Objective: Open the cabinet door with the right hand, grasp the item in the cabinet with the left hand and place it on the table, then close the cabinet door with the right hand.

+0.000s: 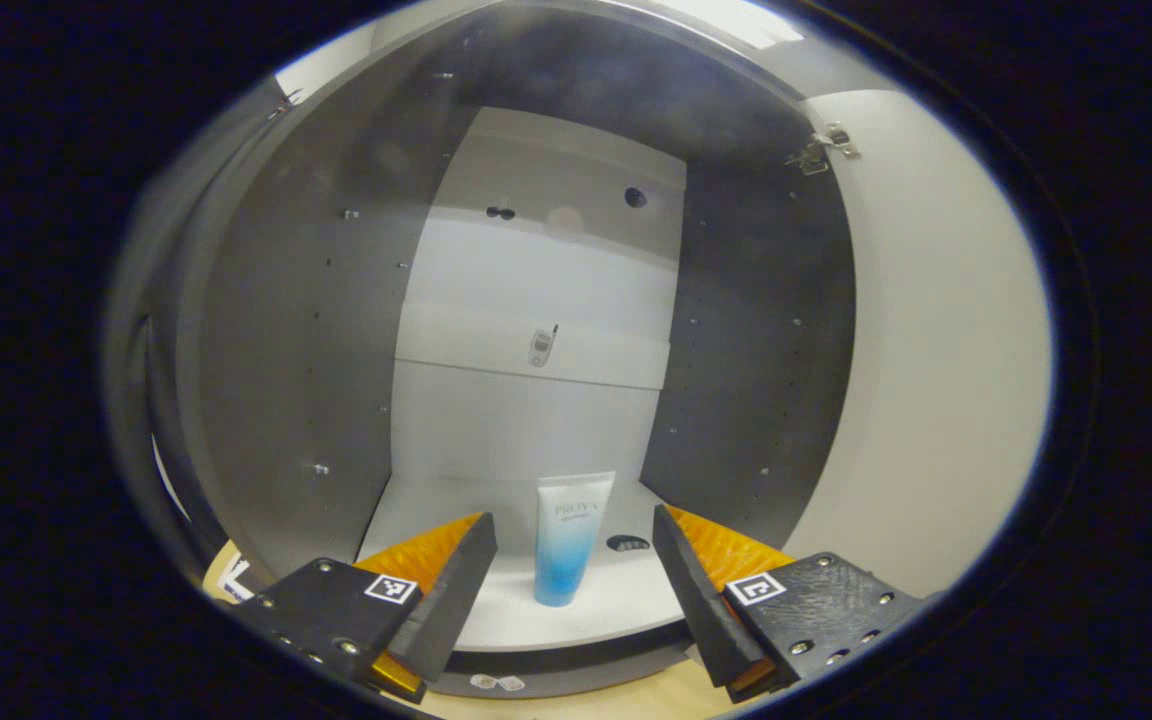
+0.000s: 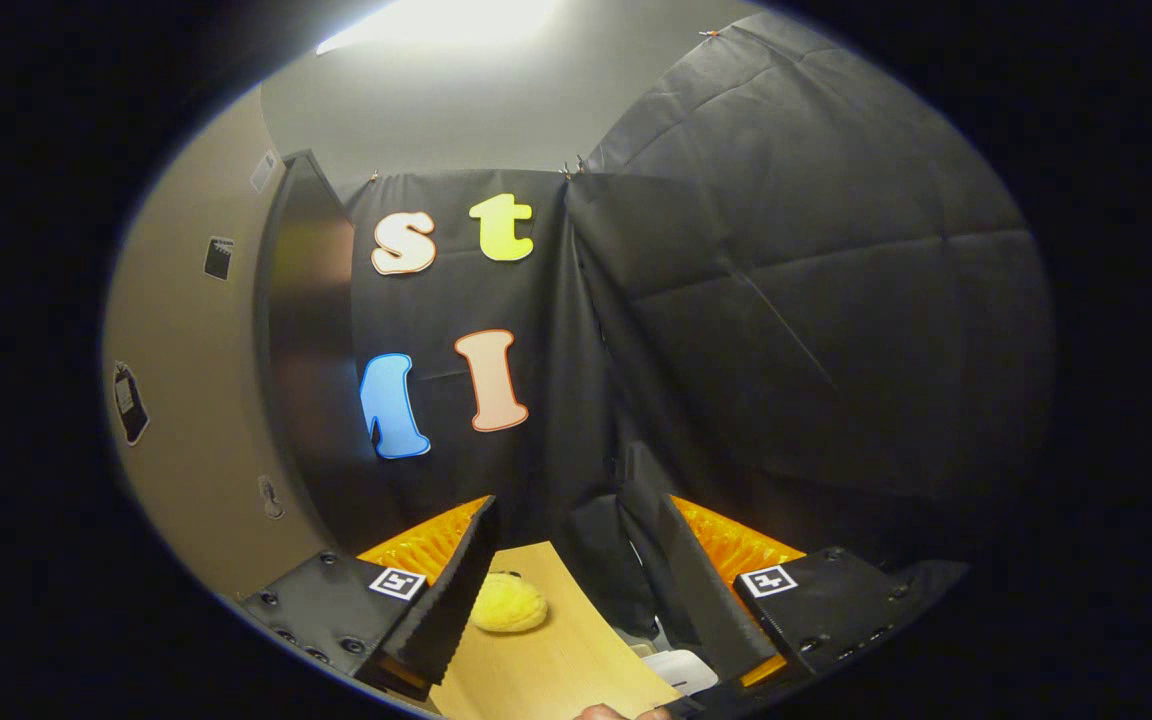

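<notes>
The cabinet (image 1: 286,330) stands open in the left gripper view, its white door (image 1: 936,350) swung out to the right. A white and blue tube (image 1: 569,538) stands upright, cap down, on the cabinet's white floor (image 1: 626,600). My left gripper (image 1: 573,580) is open just in front of the cabinet, with the tube farther in, between the lines of its two fingers and not touched. In the right gripper view my right gripper (image 2: 576,580) is open and holds nothing. It points at the black cloth wall over the wooden table (image 2: 546,660), with the cabinet door (image 2: 301,350) seen edge-on at the left.
A yellow fuzzy thing (image 2: 506,605) lies on the table beside the right gripper's left finger. A small white object (image 2: 681,668) sits low near its right finger. A dark oval mark (image 1: 628,543) lies on the cabinet floor to the right of the tube. A beige wall (image 2: 186,400) stands left.
</notes>
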Demonstrator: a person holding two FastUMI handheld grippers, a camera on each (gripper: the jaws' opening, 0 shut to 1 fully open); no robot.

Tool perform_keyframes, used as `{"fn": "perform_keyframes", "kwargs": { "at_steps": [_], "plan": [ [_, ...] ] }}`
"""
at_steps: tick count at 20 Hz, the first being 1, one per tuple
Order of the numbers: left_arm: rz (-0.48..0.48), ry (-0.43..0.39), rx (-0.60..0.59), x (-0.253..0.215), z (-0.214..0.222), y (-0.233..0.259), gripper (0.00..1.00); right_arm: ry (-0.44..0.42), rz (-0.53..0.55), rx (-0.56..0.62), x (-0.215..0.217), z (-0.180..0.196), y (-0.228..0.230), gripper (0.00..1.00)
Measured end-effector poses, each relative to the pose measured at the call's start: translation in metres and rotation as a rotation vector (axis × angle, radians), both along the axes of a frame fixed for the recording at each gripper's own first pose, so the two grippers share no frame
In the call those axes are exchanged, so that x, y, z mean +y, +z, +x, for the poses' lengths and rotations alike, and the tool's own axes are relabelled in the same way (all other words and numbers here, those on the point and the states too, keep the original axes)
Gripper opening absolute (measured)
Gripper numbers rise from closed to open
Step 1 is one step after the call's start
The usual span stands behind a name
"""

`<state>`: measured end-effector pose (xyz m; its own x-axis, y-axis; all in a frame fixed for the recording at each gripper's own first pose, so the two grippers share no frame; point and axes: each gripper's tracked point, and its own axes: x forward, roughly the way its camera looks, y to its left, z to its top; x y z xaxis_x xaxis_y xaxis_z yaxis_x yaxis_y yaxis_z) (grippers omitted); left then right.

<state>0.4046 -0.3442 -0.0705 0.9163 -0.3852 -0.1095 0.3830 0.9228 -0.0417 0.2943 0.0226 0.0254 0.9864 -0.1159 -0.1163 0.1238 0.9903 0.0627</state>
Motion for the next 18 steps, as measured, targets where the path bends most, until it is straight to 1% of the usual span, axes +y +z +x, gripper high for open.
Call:
{"fn": "perform_keyframes", "kwargs": {
  "at_steps": [1,2,6,7,8,10,11,12,13,15,16,18],
  "plan": [
    [0.006,0.005,-0.006,-0.002,0.008,0.0,0.99,-0.002,-0.003,0.007,-0.003,0.004,-0.003,0.98],
    [0.011,0.011,-0.012,-0.002,0.013,0.0,0.96,0.001,-0.004,0.013,-0.004,0.007,-0.006,0.98],
    [0.032,0.003,-0.021,-0.016,0.033,-0.007,0.96,0.005,0.013,0.03,-0.011,0.016,-0.015,0.98],
    [0.036,0.0,-0.015,-0.021,0.035,-0.011,0.98,0.003,0.018,0.038,-0.012,0.017,-0.017,0.98],
    [0.043,0.002,-0.008,-0.025,0.037,-0.015,0.97,0.001,0.02,0.046,-0.015,0.018,-0.021,0.98],
    [0.079,0.025,-0.008,-0.027,0.045,-0.023,0.93,-0.007,0.027,0.063,-0.02,0.021,-0.027,0.98],
    [0.099,0.031,-0.008,-0.028,0.046,-0.026,0.95,-0.006,0.032,0.072,-0.021,0.023,-0.03,0.98],
    [0.11,0.039,-0.011,-0.028,0.047,-0.029,0.95,-0.003,0.039,0.078,-0.021,0.023,-0.034,0.98],
    [0.12,0.06,-0.017,-0.027,0.051,-0.029,0.84,0.002,0.046,0.082,-0.021,0.023,-0.035,0.98],
    [0.121,0.049,0.001,-0.027,0.056,-0.036,0.6,0.011,0.05,0.094,-0.019,0.026,-0.041,0.98],
    [0.113,0.048,0.012,-0.026,0.056,-0.04,0.6,0.015,0.049,0.101,-0.017,0.026,-0.043,0.98],
    [0.097,0.035,0.014,-0.028,0.054,-0.039,0.52,0.022,0.043,0.115,-0.016,0.029,-0.049,0.98]
  ]
}}
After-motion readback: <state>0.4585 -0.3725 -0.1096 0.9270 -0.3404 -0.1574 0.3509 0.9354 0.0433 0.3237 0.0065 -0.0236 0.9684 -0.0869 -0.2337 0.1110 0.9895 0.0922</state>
